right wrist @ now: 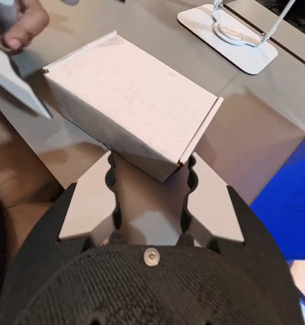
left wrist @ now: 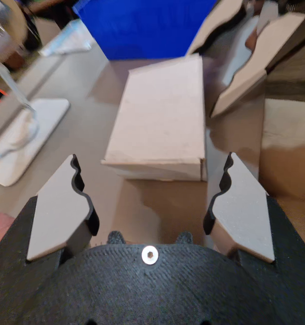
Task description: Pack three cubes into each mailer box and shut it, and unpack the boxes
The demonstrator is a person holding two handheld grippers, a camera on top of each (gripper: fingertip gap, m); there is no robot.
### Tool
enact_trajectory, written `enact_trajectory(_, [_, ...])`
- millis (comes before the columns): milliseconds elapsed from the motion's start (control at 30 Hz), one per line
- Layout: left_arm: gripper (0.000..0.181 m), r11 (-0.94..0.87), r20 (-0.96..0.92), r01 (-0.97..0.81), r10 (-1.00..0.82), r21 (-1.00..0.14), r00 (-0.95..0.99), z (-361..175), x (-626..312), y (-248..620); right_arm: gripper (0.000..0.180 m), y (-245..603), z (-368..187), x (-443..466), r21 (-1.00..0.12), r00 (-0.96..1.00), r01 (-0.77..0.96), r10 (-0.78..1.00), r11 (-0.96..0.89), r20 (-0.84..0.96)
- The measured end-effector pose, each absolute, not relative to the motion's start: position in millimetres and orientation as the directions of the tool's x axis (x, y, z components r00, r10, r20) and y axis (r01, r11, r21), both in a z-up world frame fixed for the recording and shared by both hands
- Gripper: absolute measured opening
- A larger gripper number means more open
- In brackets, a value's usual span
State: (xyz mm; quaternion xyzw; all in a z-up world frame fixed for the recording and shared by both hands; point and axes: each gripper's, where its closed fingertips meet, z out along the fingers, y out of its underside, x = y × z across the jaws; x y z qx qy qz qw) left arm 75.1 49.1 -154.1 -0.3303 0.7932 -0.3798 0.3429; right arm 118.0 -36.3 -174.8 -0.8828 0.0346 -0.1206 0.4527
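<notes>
A closed white mailer box [left wrist: 158,116] lies flat on the beige table [left wrist: 81,133], straight ahead of my left gripper [left wrist: 152,158]. The left gripper is wide open and empty, just short of the box's near end. In the right wrist view the same box [right wrist: 130,98] has its near corner between the fingertips of my right gripper [right wrist: 151,156]. Its jaws are partly closed, one finger against each side of that corner. The right gripper also shows in the left wrist view [left wrist: 239,66], at the box's far right corner. No cubes are in view.
A blue bin [left wrist: 139,29] stands behind the box and shows in the right wrist view [right wrist: 288,202] too. A white stand base with a metal arm [left wrist: 34,137] sits left of the box [right wrist: 227,40]. A hand [right wrist: 23,29] holds the left gripper.
</notes>
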Motion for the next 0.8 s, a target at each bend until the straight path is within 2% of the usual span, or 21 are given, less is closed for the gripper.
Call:
enact_trajectory(33, [0.155, 0.476, -0.296, -0.23, -0.789, -0.849, -0.538, -147, 81, 51, 0.083, -35, -175, 117, -0.811, 0.971, 0.048, -0.165, -0.583, 0.176])
enact_trajectory(100, [0.156, 0.435, -0.211, -0.276, -0.786, -0.857, -0.581, -152, 86, 51, 0.082, -31, -174, 116, -0.82, 0.974, 0.028, -0.168, -0.572, 0.151])
enact_trajectory(167, [0.157, 0.451, -0.146, -0.356, -0.763, -0.819, -0.63, -167, 86, 47, 0.081, -29, -172, 115, -0.827, 0.978, 0.004, -0.171, -0.562, 0.121])
enact_trajectory(300, [0.152, 0.547, -0.199, -0.395, -0.736, -0.738, -0.647, -186, 85, 48, 0.081, -29, -172, 113, -0.833, 0.98, -0.007, -0.168, -0.554, 0.104])
enact_trajectory(500, [0.151, 0.477, -0.096, -0.429, -0.747, -0.767, -0.658, -182, 85, 51, 0.081, -27, -163, 112, -0.852, 0.981, 0.025, -0.153, -0.522, 0.123])
enact_trajectory(733, [0.149, 0.373, 0.054, -0.467, -0.732, -0.802, -0.679, -173, 76, 58, 0.088, -20, -111, 113, -0.884, 0.918, 0.287, -0.159, -0.368, 0.364])
enact_trajectory(800, [0.148, 0.327, 0.116, -0.488, -0.726, -0.81, -0.678, -169, 75, 57, 0.07, -17, -101, 102, -0.844, 0.871, 0.413, -0.12, -0.343, 0.475])
